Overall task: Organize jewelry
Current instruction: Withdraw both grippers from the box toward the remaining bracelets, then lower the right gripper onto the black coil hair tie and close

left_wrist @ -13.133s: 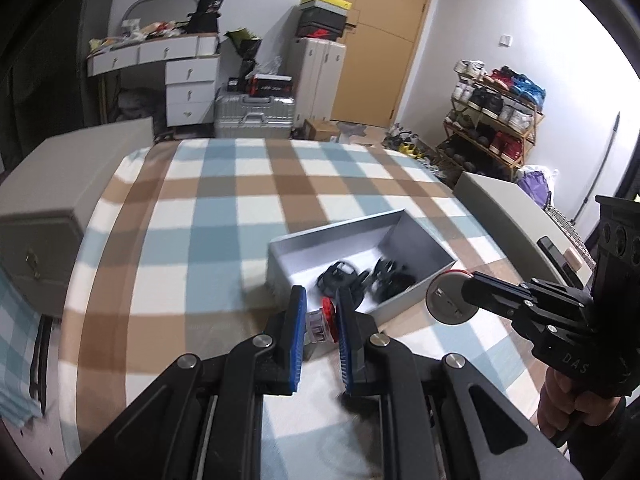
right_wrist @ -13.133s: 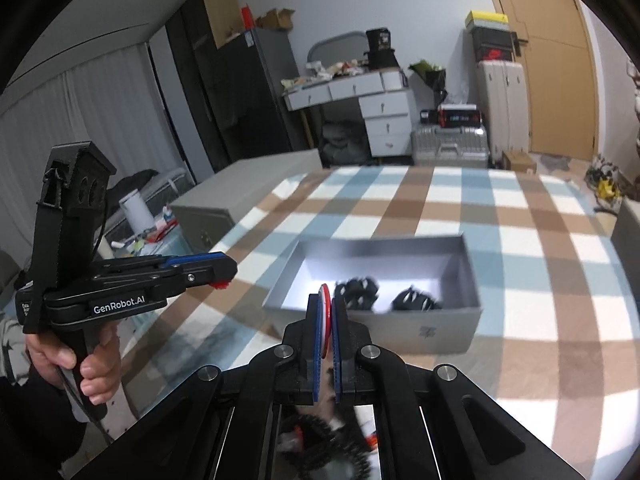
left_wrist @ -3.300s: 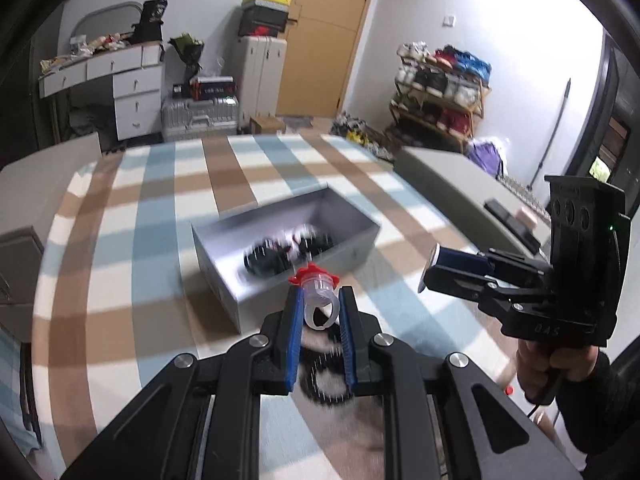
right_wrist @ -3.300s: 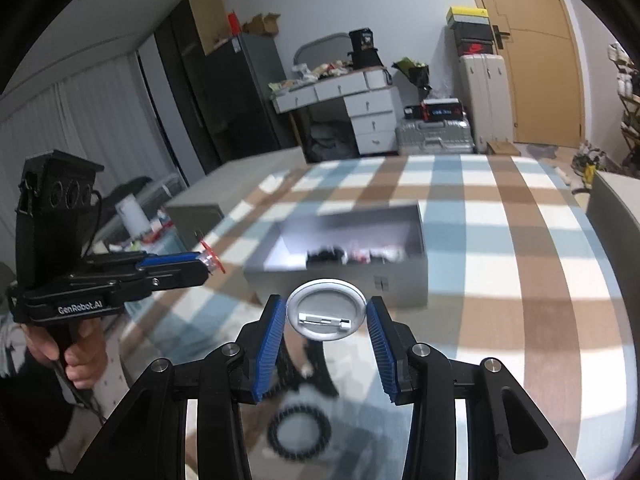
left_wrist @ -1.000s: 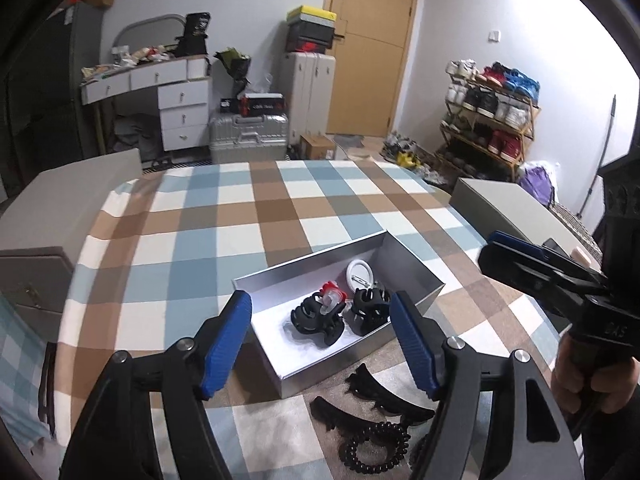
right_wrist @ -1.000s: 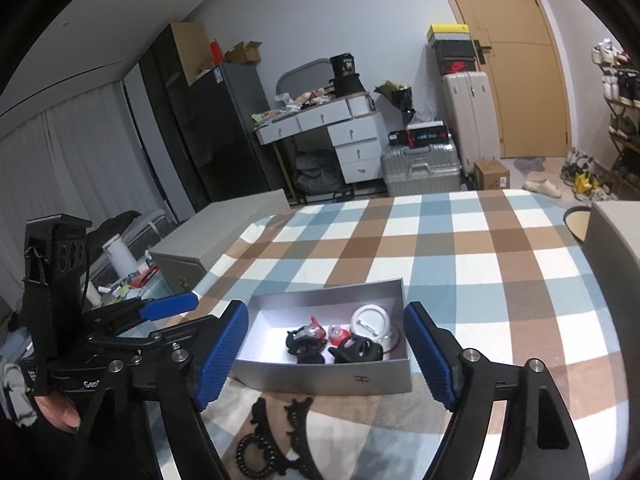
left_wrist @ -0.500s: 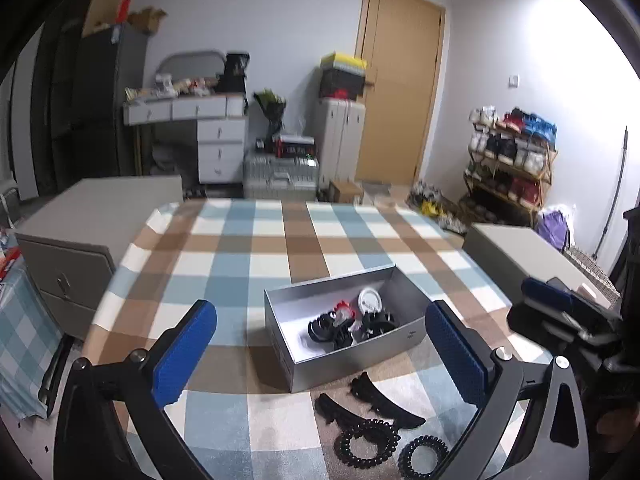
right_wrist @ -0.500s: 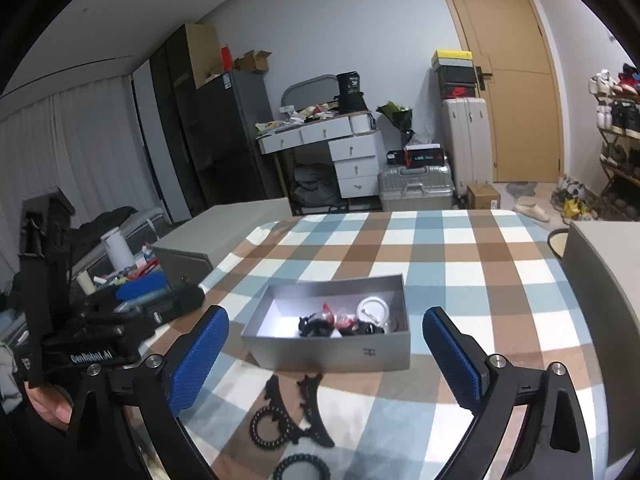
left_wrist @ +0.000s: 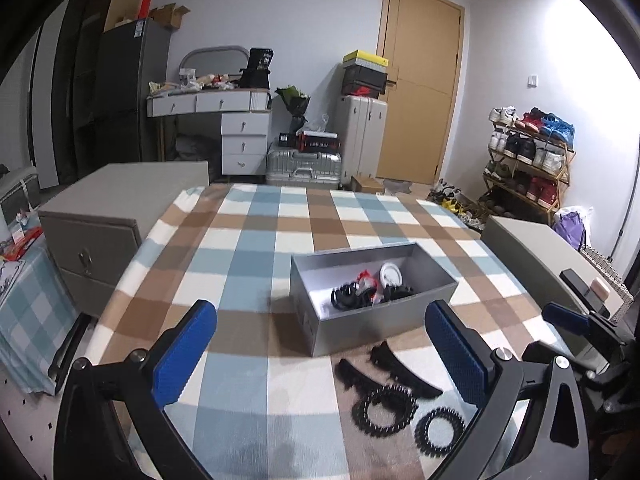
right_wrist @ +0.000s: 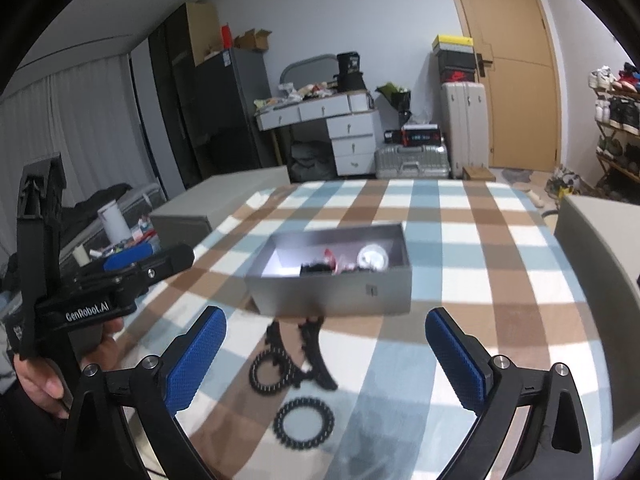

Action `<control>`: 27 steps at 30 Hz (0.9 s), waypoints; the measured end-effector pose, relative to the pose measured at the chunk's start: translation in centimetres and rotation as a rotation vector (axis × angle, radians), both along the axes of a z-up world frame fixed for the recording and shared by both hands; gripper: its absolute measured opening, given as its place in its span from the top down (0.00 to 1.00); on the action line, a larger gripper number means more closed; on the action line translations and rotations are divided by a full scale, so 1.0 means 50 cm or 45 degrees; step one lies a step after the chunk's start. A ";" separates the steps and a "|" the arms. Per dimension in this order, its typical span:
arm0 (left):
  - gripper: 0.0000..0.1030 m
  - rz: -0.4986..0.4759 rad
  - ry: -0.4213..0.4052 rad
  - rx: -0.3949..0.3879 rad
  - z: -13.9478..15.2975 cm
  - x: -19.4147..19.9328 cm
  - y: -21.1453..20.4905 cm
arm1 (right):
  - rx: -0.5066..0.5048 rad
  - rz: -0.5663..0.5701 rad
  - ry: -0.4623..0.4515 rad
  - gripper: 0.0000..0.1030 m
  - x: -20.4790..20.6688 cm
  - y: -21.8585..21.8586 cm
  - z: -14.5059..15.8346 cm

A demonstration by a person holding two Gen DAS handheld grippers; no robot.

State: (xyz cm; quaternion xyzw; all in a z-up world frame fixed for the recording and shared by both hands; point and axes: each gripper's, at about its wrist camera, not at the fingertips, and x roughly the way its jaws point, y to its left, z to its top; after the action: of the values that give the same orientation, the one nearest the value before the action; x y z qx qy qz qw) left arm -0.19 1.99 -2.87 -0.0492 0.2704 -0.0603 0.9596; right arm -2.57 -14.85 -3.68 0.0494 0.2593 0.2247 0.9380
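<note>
A grey open box [left_wrist: 362,330] [right_wrist: 332,296] sits on the checked tablecloth [left_wrist: 248,264]. Inside lie black hair claws [left_wrist: 352,298], a red-capped piece [left_wrist: 365,276] and a white round badge [left_wrist: 391,275] [right_wrist: 373,257]. In front of the box, on the cloth, lie two black curved clips [left_wrist: 394,372] [right_wrist: 310,346] and two black coil hair ties [left_wrist: 385,406] [right_wrist: 305,422]. My left gripper [left_wrist: 320,356] is wide open and empty, back from the box. My right gripper [right_wrist: 326,360] is also wide open and empty, above the clips. The left gripper [right_wrist: 132,276] also shows at left in the right wrist view.
Grey cabinets [left_wrist: 108,216] [left_wrist: 552,264] flank the table on both sides. A hand [right_wrist: 60,372] holds the left gripper's handle. Behind the table stand a white desk [left_wrist: 224,120], suitcases [left_wrist: 362,136], a wooden door [left_wrist: 420,96] and a shoe rack [left_wrist: 528,160].
Both grippers' jaws have spread from part open to fully wide. Both have pulled back from the box, so it looks smaller and both coil ties now show in the left wrist view.
</note>
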 end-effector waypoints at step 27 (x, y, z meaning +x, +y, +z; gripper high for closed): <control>0.01 0.084 0.204 0.089 -0.099 -0.043 0.034 | -0.273 0.109 0.210 0.18 -0.014 0.081 -0.162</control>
State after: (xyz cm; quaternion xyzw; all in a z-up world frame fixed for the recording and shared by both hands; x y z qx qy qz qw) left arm -2.36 3.71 -7.82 -0.0291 0.3465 -0.0150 0.9375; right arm -3.28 -10.78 -11.80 -0.0440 0.3599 0.2307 0.9029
